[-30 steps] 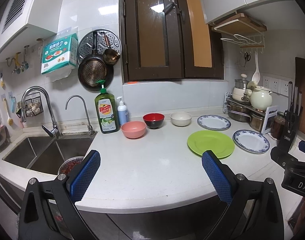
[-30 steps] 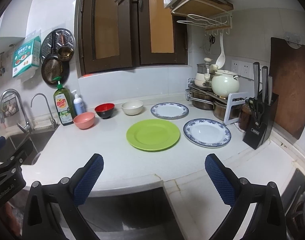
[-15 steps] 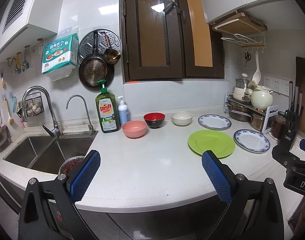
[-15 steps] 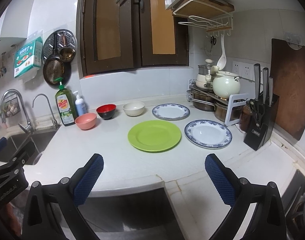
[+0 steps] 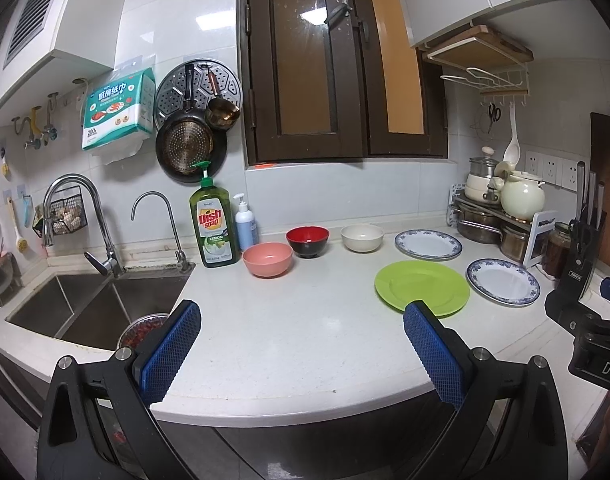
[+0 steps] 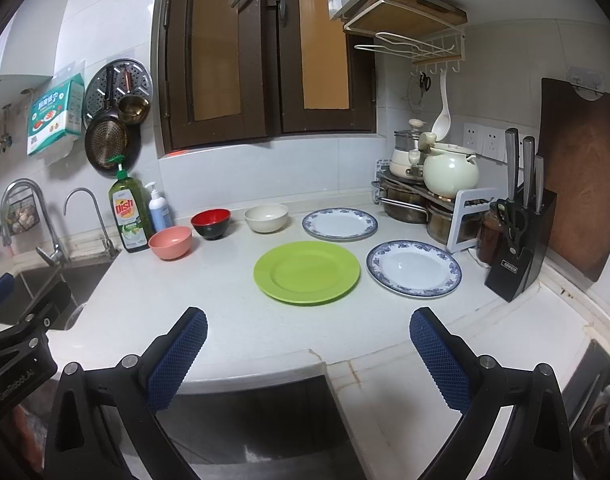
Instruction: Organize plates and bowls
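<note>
Three bowls stand in a row near the back of the white counter: a pink bowl (image 5: 267,259) (image 6: 170,242), a red and black bowl (image 5: 307,241) (image 6: 211,222) and a cream bowl (image 5: 361,237) (image 6: 266,218). A green plate (image 5: 422,288) (image 6: 307,272) lies mid-counter, with one blue-rimmed plate (image 5: 428,244) (image 6: 339,224) behind it and another blue-rimmed plate (image 5: 503,287) (image 6: 413,269) to its right. My left gripper (image 5: 301,344) and my right gripper (image 6: 308,354) both hover open and empty over the counter's front edge, well short of the dishes.
A double sink (image 5: 81,304) with two taps lies left. Dish soap (image 5: 214,224) and a pump bottle (image 5: 246,227) stand behind the pink bowl. A pot rack with a teapot (image 6: 449,174), a knife block (image 6: 519,252) and a cutting board (image 6: 581,184) crowd the right corner.
Both views have shifted very slightly; the grippers stay open and no dish has moved.
</note>
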